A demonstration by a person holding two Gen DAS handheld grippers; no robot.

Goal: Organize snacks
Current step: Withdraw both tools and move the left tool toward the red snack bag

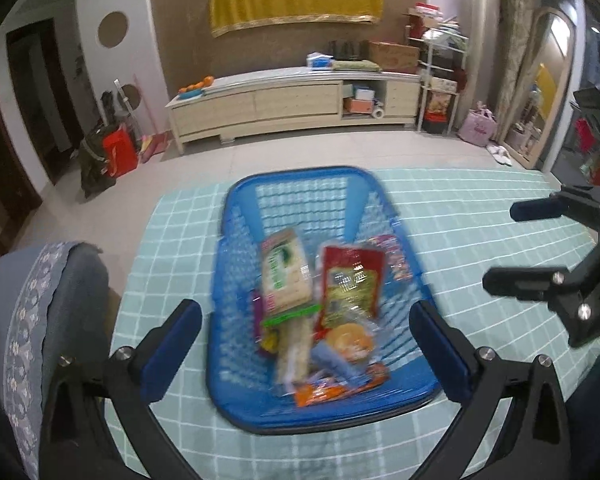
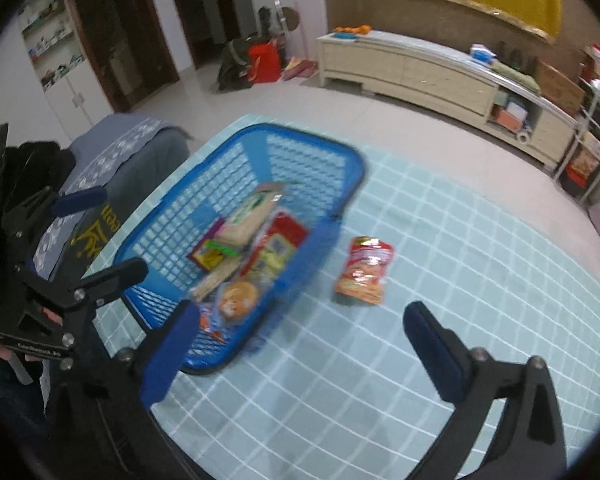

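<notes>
A blue plastic basket (image 1: 300, 174) (image 2: 356, 172) stands on the teal checked tablecloth (image 1: 480, 208). It holds several snack packs, among them a green-and-white cracker pack (image 1: 284, 276) (image 2: 252, 212), a red packet (image 1: 350, 280) (image 2: 278, 242) and a round orange biscuit pack (image 1: 350, 340). A red-orange snack pouch (image 2: 364, 270) lies on the cloth just right of the basket. My left gripper (image 1: 306, 314) (image 2: 118, 232) hangs open over the basket's near end, holding nothing. My right gripper (image 2: 302, 316) (image 1: 508, 246) is open and empty, above the cloth near the pouch.
A chair with a grey-blue flowered cover (image 1: 48, 300) (image 2: 132, 148) stands against the table's left side. Beyond the table's far edge are tiled floor and a long low cabinet (image 1: 292, 100). Bare cloth stretches to the right of the pouch (image 2: 480, 280).
</notes>
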